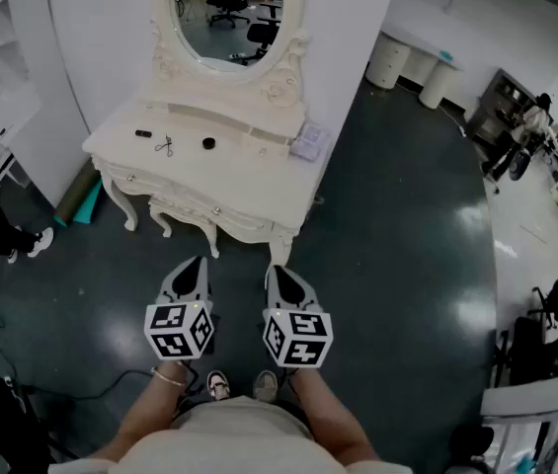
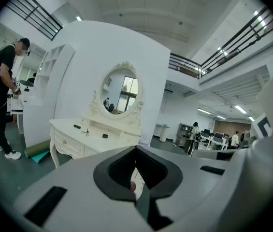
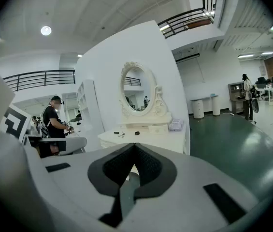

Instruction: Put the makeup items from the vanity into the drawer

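Presently the task stands at its approach stage: nothing is taken up and the person is standing well back from the vanity [image 1: 259,181], with dark floor between feet and furniture. The left gripper [image 1: 192,276] and the right gripper [image 1: 283,282] are held side by side ahead of the body, both pointing toward the vanity and slightly downward. Each gripper's own view shows its jaws brought together at the tips with nothing between them, so both are closed and empty. The makeup items lie on the vanity top, below the oval mirror [image 1: 229,13]: a small dark item [image 1: 142,133] toward the left, a scissor-like tool [image 1: 164,146] just beside it, a round black item [image 1: 208,143] nearer the middle, and a pale packet [image 1: 308,143] at the right edge. What each one is exactly cannot be told at this range. The drawer [image 1: 199,205] in the front apron appears shut, its knob visible. In my judgement, the next move calls for closing the gap to the vanity, parting one gripper's jaws and pulling the drawer open by its knob before any item is lifted; the flat tool will likely need a careful low pinch.
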Tool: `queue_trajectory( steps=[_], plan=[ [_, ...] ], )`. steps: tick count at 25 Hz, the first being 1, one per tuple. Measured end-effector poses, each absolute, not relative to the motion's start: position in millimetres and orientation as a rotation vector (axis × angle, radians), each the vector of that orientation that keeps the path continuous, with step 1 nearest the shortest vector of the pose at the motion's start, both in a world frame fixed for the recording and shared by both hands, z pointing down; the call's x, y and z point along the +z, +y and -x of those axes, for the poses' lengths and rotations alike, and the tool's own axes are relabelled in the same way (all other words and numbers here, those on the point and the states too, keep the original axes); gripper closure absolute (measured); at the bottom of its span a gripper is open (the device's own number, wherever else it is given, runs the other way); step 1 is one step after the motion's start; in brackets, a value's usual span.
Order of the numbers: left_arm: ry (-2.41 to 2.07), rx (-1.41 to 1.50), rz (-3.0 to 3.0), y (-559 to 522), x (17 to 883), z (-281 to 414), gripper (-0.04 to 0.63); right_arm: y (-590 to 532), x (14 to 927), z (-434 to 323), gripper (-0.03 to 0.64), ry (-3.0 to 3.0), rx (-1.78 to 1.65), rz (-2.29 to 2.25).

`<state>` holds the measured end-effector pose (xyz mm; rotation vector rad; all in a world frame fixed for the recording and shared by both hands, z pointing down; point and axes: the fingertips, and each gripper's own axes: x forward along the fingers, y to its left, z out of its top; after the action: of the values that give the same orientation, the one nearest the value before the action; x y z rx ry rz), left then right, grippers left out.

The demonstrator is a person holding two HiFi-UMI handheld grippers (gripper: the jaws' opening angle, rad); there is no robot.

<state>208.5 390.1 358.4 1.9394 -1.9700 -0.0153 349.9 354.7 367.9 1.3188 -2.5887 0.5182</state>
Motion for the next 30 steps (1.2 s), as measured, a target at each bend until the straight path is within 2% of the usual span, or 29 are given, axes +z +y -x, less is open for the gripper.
queue_trajectory(
  steps=[14,30],
  plan=[
    [-1.971,-0.021,-1.923,390.2,364.9,-190.5,0.593,351.3,370.1,-335.9,0.598,-2.581,0.521,-1.322],
    [-2.0,-0.04,-1.855,395.0,378.9,-82.1,0.592,349.4,377.9,-237.4,0.598,-2.594,0.54,-1.262]
  ],
)
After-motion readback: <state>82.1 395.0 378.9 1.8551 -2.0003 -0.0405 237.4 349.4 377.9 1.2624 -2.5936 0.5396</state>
